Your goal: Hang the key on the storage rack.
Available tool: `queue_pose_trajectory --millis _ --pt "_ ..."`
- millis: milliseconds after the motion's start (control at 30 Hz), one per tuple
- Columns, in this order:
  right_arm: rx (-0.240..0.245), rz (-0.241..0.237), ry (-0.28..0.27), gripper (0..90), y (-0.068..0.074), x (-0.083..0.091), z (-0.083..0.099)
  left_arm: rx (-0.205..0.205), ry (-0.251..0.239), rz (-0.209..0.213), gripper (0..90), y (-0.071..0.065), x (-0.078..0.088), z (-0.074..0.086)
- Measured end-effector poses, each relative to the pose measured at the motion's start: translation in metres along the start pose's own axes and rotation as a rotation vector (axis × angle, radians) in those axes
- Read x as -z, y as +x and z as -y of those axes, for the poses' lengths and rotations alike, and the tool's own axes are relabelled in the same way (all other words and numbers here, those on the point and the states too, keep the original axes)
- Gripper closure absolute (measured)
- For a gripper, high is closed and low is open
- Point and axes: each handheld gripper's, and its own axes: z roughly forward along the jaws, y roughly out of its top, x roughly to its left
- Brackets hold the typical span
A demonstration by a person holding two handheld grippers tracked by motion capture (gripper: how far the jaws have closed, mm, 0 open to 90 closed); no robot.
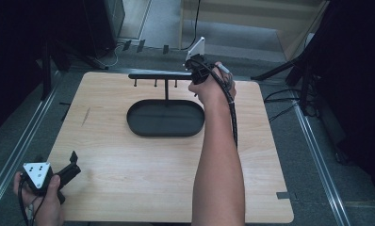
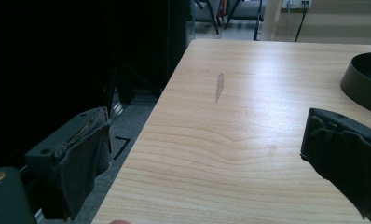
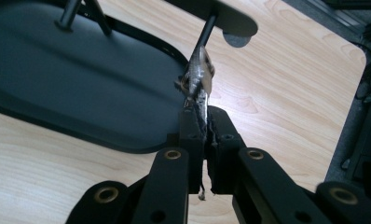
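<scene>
Presently, a small metal trinket (image 3: pixel 200 74) is pinched in the closed right claw (image 3: pixel 203 116) at a peg under the rack's (image 1: pixel 159 75) right end, far on the worktop (image 1: pixel 143 179); hanging judged unfinished. Left claw (image 2: pixel 197 158) wide open, empty, near left corner.

Tray (image 1: pixel 148 126) sits mid-table (image 1: pixel 129 188); its stand's bar (image 1: pixel 159 75) runs behind and above it; my right gripper (image 1: pixel 198 71) at bar's right end; left gripper (image 1: pixel 65 172) at near-left corner.
</scene>
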Motion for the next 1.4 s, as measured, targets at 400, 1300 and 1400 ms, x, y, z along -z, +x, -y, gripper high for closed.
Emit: queue_pose_trajectory --millis 400,1300,1400 --pt "0.072 0.02 0.009 87.3 0.001 0.008 0.003 -0.001 0.002 0.001 2.2 0.0 0.0 0.0" --pt "0.176 0.014 -0.05 89.2 0.012 0.032 -0.002 -0.003 0.001 0.003 2.2 -0.001 0.0 0.0" --pt "0.153 0.024 -0.07 89.2 0.012 0.036 -0.005 -0.004 0.002 0.003 2.2 -0.001 0.0 0.0"
